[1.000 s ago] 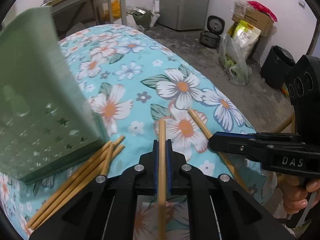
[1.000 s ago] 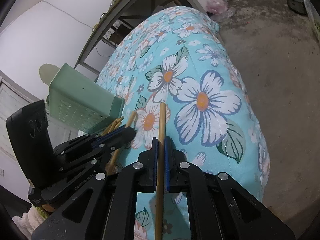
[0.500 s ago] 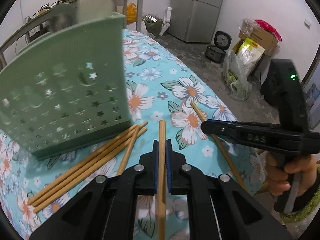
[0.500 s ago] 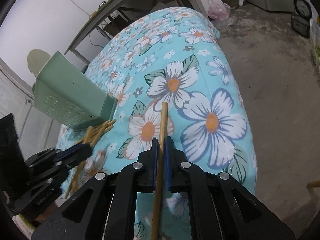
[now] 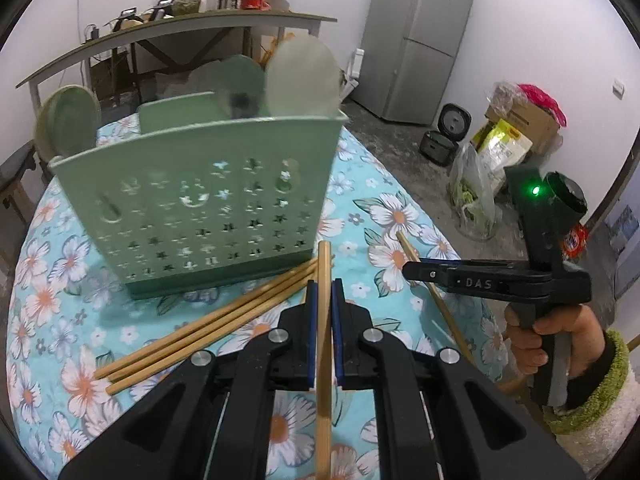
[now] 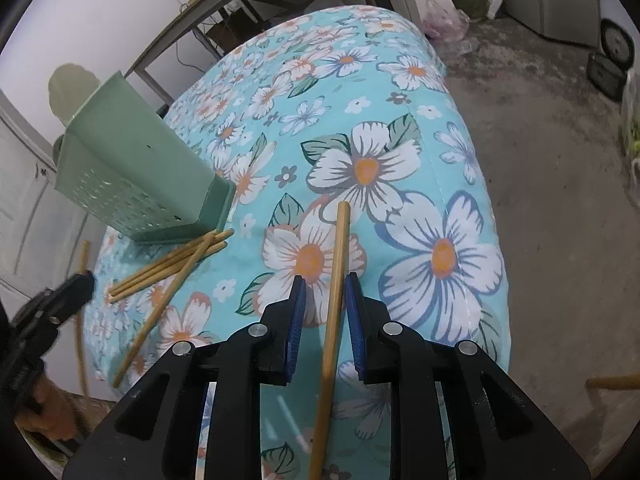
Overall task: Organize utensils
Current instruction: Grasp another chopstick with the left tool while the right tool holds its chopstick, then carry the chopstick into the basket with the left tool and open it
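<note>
My left gripper (image 5: 324, 292) is shut on a bamboo chopstick (image 5: 325, 264) that points at the foot of the green perforated utensil holder (image 5: 200, 208). Pale green spoons (image 5: 300, 76) stand in the holder. Several loose chopsticks (image 5: 208, 328) lie fanned on the floral cloth in front of it. My right gripper (image 6: 325, 286) is opening. A second chopstick (image 6: 338, 256) lies between its blue pads, with a gap on each side. From the right wrist view the holder (image 6: 132, 176) stands at the left, the loose chopsticks (image 6: 172, 264) beside it, and the left gripper (image 6: 76, 284) shows blurred at the left edge.
The round table's floral cloth (image 6: 440, 152) drops off to the concrete floor (image 6: 560, 200) on the right. A person's hand (image 5: 560, 344) in a green-cuffed sleeve holds the right gripper. A cluttered side table (image 5: 180, 32), a fridge (image 5: 416, 40) and bags (image 5: 500, 148) stand behind.
The left gripper has lifted and pulled back with its chopstick, so the holder's top and spoons now show. The right gripper's jaws have parted off their chopstick.
</note>
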Action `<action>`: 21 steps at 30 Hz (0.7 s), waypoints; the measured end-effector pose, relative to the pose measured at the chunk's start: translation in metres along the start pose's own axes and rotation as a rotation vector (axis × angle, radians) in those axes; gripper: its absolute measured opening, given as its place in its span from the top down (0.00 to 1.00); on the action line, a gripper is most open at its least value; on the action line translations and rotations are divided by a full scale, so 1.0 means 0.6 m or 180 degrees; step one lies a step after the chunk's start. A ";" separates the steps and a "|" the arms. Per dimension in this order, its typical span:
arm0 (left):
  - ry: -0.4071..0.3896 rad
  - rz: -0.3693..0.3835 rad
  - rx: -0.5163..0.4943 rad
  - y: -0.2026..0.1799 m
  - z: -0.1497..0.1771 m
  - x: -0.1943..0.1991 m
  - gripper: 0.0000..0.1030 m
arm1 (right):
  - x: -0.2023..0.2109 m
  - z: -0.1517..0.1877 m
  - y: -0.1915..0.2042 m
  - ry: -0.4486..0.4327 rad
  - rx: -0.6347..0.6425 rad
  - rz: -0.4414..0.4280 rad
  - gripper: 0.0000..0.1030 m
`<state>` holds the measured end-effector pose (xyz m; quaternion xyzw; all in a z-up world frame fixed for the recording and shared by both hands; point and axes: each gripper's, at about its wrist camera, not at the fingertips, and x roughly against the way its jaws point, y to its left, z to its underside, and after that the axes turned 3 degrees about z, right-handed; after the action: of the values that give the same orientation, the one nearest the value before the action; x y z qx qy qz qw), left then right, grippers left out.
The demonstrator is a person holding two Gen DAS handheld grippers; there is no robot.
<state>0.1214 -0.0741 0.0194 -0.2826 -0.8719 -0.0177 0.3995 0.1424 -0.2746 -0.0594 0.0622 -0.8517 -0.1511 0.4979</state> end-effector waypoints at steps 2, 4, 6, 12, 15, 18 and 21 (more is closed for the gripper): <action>-0.0060 -0.0014 0.0030 0.005 0.000 0.016 0.94 | -0.003 0.001 0.001 -0.0034 0.0041 0.0081 0.89; -0.0133 -0.0022 0.0060 0.010 -0.002 0.029 0.94 | -0.003 0.002 0.000 -0.0053 0.0034 0.0119 0.94; -0.0220 -0.0031 0.0084 0.014 -0.004 0.045 0.94 | -0.001 0.002 -0.001 -0.0071 0.0033 0.0130 0.95; -0.0462 -0.0119 0.0090 0.029 -0.022 0.089 0.94 | 0.033 0.005 -0.003 -0.0267 -0.0070 -0.0007 0.96; -0.0624 -0.0167 0.0124 0.038 -0.043 0.110 0.94 | 0.054 0.005 0.002 -0.0356 -0.0065 -0.0125 0.96; -0.0844 -0.0212 0.0205 0.059 -0.077 0.142 0.94 | 0.068 0.004 0.012 -0.0408 -0.0037 -0.0250 0.96; -0.1147 -0.0256 0.0323 0.083 -0.112 0.180 0.94 | 0.076 0.002 0.021 -0.0441 0.0007 -0.0311 0.96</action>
<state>0.1363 0.0023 0.1318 -0.2256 -0.9397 0.0612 0.2497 0.1193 -0.2740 -0.0178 0.0937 -0.8802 -0.1783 0.4297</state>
